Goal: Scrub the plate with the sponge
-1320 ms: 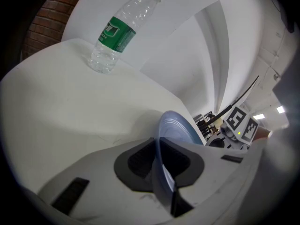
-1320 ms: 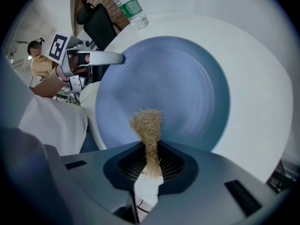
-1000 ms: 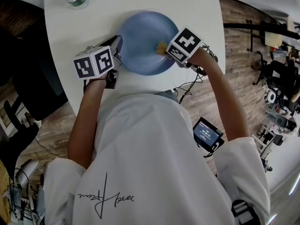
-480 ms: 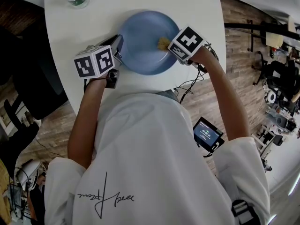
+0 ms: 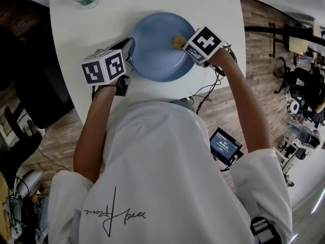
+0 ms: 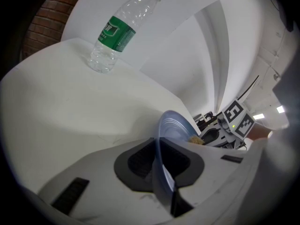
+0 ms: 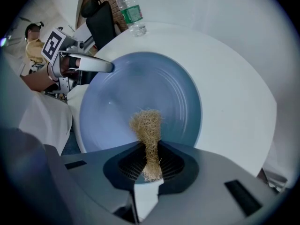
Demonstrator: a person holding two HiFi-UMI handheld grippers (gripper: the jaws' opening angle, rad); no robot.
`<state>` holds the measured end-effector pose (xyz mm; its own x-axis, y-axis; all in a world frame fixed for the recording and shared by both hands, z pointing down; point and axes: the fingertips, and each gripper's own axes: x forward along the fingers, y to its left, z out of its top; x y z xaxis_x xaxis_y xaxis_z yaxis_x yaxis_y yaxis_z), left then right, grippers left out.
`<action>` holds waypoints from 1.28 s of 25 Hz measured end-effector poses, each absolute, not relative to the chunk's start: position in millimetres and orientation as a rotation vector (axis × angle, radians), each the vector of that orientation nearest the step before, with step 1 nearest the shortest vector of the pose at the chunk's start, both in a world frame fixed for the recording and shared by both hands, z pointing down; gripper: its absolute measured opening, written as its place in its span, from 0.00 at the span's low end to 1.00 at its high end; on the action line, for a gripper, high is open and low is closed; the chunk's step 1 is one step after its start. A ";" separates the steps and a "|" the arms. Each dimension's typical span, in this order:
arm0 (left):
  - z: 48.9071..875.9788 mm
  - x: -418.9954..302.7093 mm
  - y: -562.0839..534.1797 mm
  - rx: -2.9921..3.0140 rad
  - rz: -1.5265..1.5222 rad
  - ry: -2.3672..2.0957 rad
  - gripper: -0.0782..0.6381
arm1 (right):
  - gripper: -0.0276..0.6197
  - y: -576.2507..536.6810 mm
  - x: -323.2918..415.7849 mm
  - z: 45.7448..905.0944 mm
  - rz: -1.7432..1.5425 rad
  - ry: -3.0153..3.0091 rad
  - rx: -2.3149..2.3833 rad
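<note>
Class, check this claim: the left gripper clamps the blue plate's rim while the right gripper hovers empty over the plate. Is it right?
Not quite. The right gripper isn't empty: the right gripper view shows its jaws shut on a straw-coloured sponge. The rest holds.

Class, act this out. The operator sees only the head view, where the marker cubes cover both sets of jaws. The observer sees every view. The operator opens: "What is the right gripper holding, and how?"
Observer: The right gripper is shut on a straw-coloured sponge, pinched at one end, with its loose tuft sticking out over the blue plate.
Operator: Is the left gripper on the plate or beside it?
Observer: On it. The left gripper has the plate's rim edge-on between its jaws.
Operator: What is the clear thing at the top of my view?
Observer: A bottle with a green label, standing upright on the table.
</note>
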<state>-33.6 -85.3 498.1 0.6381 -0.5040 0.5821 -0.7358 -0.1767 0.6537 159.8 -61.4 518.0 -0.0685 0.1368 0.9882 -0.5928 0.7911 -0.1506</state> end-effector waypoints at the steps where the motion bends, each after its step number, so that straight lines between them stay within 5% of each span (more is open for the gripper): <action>1: 498.2 -33.8 -85.1 1.837 0.285 -0.991 0.14 | 0.11 -62.7 159.6 518.1 0.619 -1.531 0.381; 32: 496.9 -32.6 -84.2 1.846 0.312 -0.994 0.16 | 0.11 -118.3 145.1 517.0 0.513 -1.559 0.517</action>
<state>-32.6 -84.2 496.9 0.6320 -0.4959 0.5955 -0.7474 -0.1870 0.6375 145.1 -118.3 517.0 -0.0459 -0.0183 0.9988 -0.6073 0.7944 -0.0134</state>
